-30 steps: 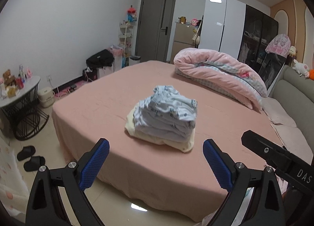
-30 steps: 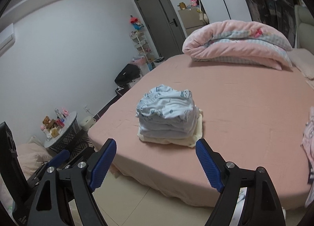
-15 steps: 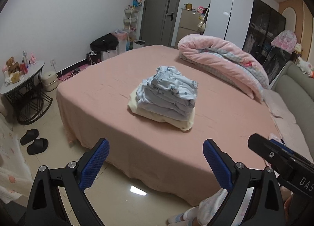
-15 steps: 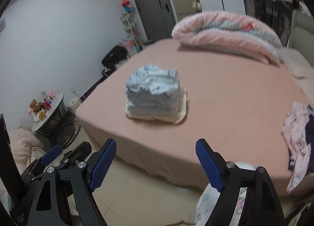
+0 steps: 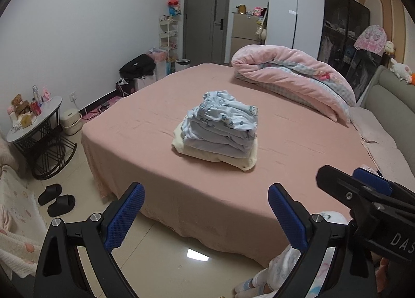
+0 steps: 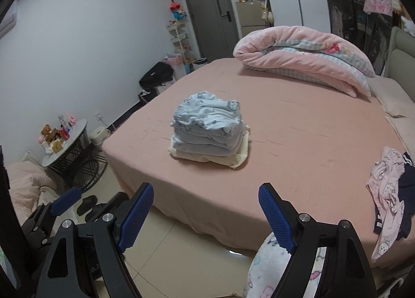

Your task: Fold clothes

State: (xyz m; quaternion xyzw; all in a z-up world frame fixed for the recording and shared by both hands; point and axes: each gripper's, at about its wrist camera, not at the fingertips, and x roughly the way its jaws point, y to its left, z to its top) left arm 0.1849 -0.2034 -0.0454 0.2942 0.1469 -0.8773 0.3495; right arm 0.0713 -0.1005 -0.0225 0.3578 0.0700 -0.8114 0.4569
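Note:
A stack of folded light blue and cream clothes sits near the middle of the pink bed; it also shows in the right wrist view. A heap of unfolded pink and dark clothes lies at the bed's near right edge. My left gripper is open and empty, held off the bed over the floor. My right gripper is open and empty, also back from the bed edge. The right gripper shows at the right of the left wrist view.
A rolled pink duvet lies at the far side of the bed. A round side table with small items and black slippers stand on the tiled floor at left. A grey headboard is at right.
Both grippers have drawn back and up from the bed, so the folded stack looks farther away and more floor shows. The unfolded heap has come into the right wrist view.

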